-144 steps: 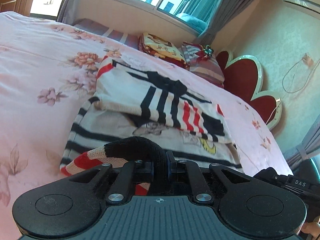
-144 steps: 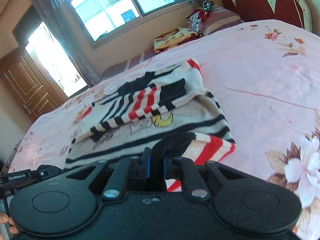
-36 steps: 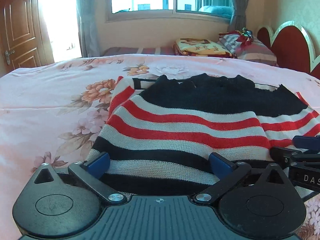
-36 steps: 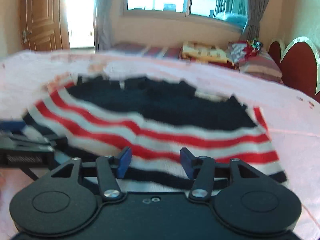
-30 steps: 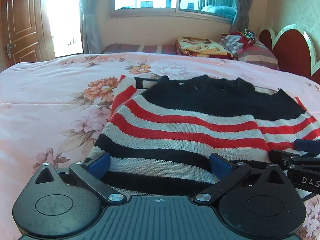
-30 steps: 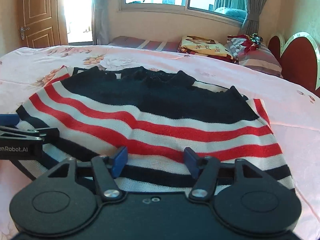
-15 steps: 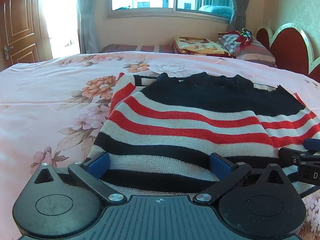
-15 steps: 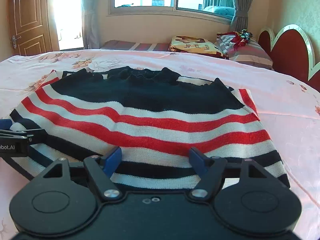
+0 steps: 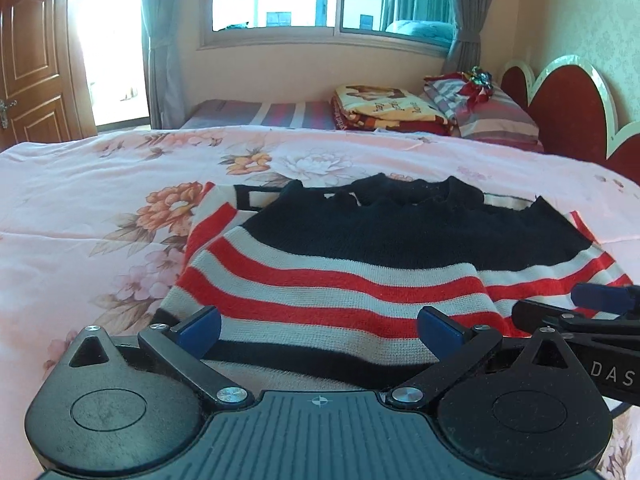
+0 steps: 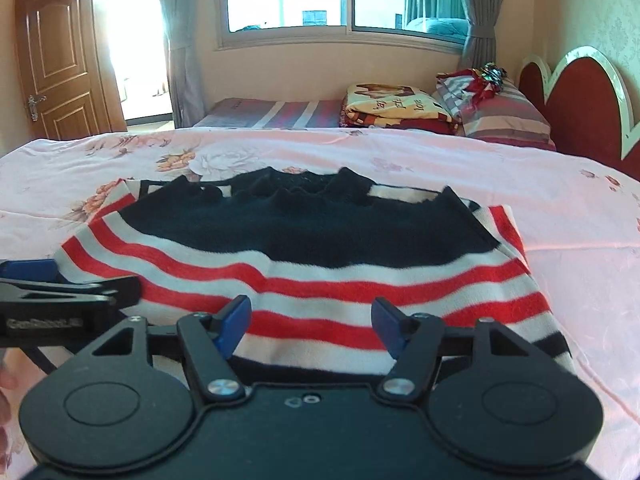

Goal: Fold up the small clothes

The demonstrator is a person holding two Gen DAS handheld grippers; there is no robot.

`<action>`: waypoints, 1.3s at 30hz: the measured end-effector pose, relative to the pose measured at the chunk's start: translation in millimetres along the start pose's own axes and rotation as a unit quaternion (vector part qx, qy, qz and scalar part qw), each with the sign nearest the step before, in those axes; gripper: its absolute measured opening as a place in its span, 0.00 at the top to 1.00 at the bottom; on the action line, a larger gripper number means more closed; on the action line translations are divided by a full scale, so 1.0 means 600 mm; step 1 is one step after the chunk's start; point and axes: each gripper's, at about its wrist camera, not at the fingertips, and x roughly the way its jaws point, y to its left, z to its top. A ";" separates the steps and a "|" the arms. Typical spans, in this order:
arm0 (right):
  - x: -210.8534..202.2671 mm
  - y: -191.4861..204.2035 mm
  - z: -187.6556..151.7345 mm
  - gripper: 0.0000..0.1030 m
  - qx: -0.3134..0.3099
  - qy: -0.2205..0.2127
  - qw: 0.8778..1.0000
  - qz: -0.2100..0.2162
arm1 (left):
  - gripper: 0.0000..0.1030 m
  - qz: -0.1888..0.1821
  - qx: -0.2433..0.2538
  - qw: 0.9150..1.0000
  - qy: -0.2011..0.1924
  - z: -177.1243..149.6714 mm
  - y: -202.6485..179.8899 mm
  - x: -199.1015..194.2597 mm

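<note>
A small knitted sweater [image 9: 360,268], black at the top with red, white and black stripes, lies folded on the pink floral bed [image 9: 80,208]; it also shows in the right wrist view [image 10: 320,256]. My left gripper [image 9: 318,326] is open and empty, just above the sweater's near left edge. My right gripper [image 10: 312,320] is open and empty over the near right edge. Each gripper shows at the side of the other's view: the right one [image 9: 592,312] and the left one [image 10: 60,292].
Folded blankets [image 9: 384,108] and striped pillows [image 9: 492,116] lie at the far side of the bed under the window. A red scalloped headboard [image 9: 572,116] stands at the right. A wooden door [image 10: 60,64] is at the far left.
Since 4.8 s ago both grippers let go of the sweater's hem and opened; the fold now lies flat. Over the last second both grippers have drawn back slightly and lowered.
</note>
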 end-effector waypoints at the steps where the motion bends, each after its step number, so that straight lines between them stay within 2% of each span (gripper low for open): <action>1: 0.003 0.004 0.002 0.38 -0.002 0.000 1.000 0.002 | 0.00 0.002 0.003 1.000 0.009 -0.002 -0.002 0.009; 2: 0.008 0.009 0.002 0.38 -0.008 0.003 1.000 0.003 | 0.00 0.002 0.000 1.000 0.025 -0.007 0.001 0.022; 4: 0.031 0.016 -0.008 0.38 -0.034 0.024 0.999 -0.017 | 0.00 -0.001 -0.012 1.000 0.016 -0.014 0.008 0.028; 8: 0.037 -0.004 -0.008 0.33 -0.005 0.032 0.999 -0.008 | 0.00 0.000 -0.013 1.000 0.024 -0.008 0.009 0.024; 11: 0.019 -0.009 -0.003 0.34 0.009 0.011 1.000 -0.006 | 0.00 0.012 -0.029 0.999 0.006 -0.007 0.016 0.011; 14: 0.040 -0.012 -0.016 0.33 -0.005 0.031 0.999 -0.015 | 0.00 0.013 -0.016 1.000 0.015 -0.016 0.023 0.028; 18: 0.031 -0.019 -0.005 0.33 0.006 0.023 1.000 -0.005 | 0.00 0.012 -0.020 1.000 0.018 -0.003 0.025 0.023; 23: 0.044 -0.031 0.011 0.33 0.006 0.017 0.999 -0.028 | 0.00 0.024 -0.023 0.999 0.018 0.010 0.030 0.045; 26: 0.064 -0.037 -0.004 0.31 -0.007 0.030 0.999 -0.038 | 0.00 0.028 -0.014 0.999 0.023 0.005 0.027 0.058; 39: 0.064 -0.035 -0.014 0.29 -0.012 0.011 0.999 -0.046 | 0.00 0.033 -0.007 0.999 0.016 0.000 0.021 0.055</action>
